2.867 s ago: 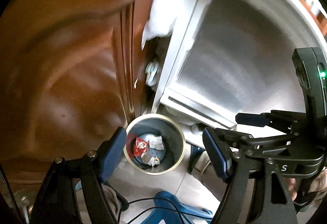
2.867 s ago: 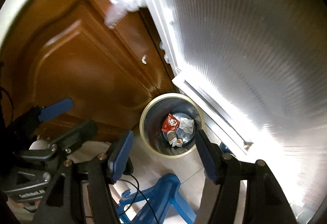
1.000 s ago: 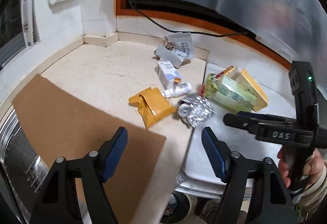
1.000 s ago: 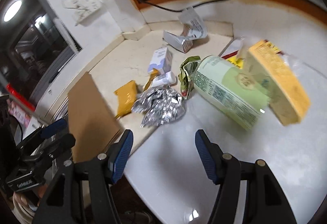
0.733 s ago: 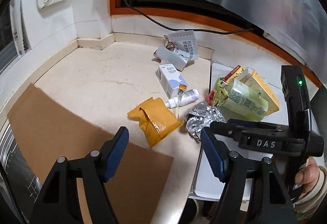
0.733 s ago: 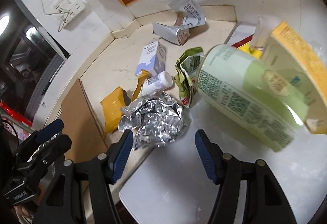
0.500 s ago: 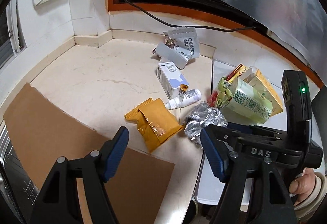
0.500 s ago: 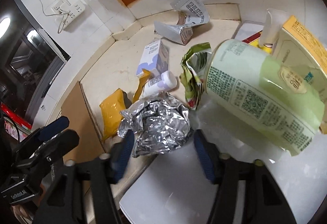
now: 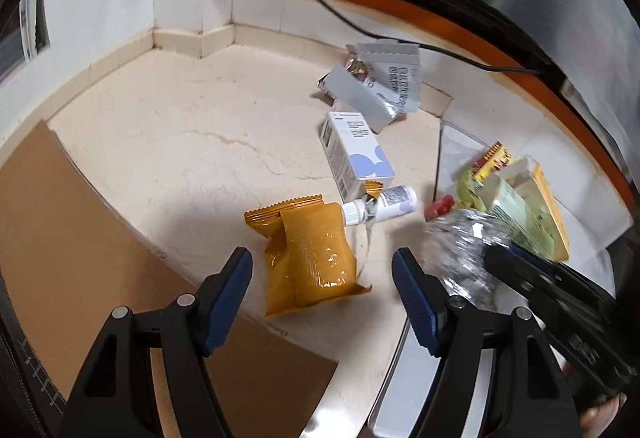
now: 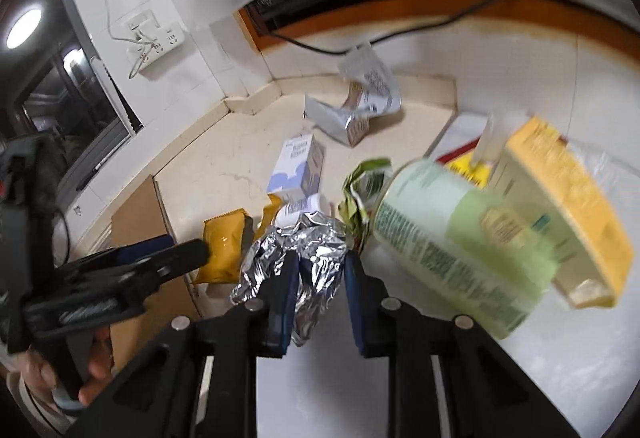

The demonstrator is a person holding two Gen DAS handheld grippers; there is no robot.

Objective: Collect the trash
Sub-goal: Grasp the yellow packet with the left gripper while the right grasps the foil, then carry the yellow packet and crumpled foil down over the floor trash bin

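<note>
Trash lies scattered on a cream counter (image 9: pixel 180 142). My right gripper (image 10: pixel 320 274) is closing its jaws, and a crumpled ball of foil (image 10: pixel 316 250) is squeezed between the blue pads at the counter's edge. The left wrist view shows that foil (image 9: pixel 460 246) at the tip of the right gripper (image 9: pixel 560 298). My left gripper (image 9: pixel 322 278) stands open just above a yellow snack packet (image 9: pixel 310 254), with one pad on each side and clear of it. The packet (image 10: pixel 222 250) also lies behind the left gripper (image 10: pixel 120 270) in the right wrist view.
A white box (image 9: pixel 356 158), a small white bottle (image 9: pixel 384 206) and grey pouches (image 9: pixel 380 86) lie further back. A pale green can (image 10: pixel 460 250), a yellow carton (image 10: pixel 560 206) and a green wrapper (image 10: pixel 360 190) sit on a white board (image 10: pixel 480 378). Brown cardboard (image 9: pixel 80 238) covers the near left.
Both grippers left the bin and came over the counter. The right jaws closed in around the foil. The left gripper moved closer to the yellow packet and stayed open.
</note>
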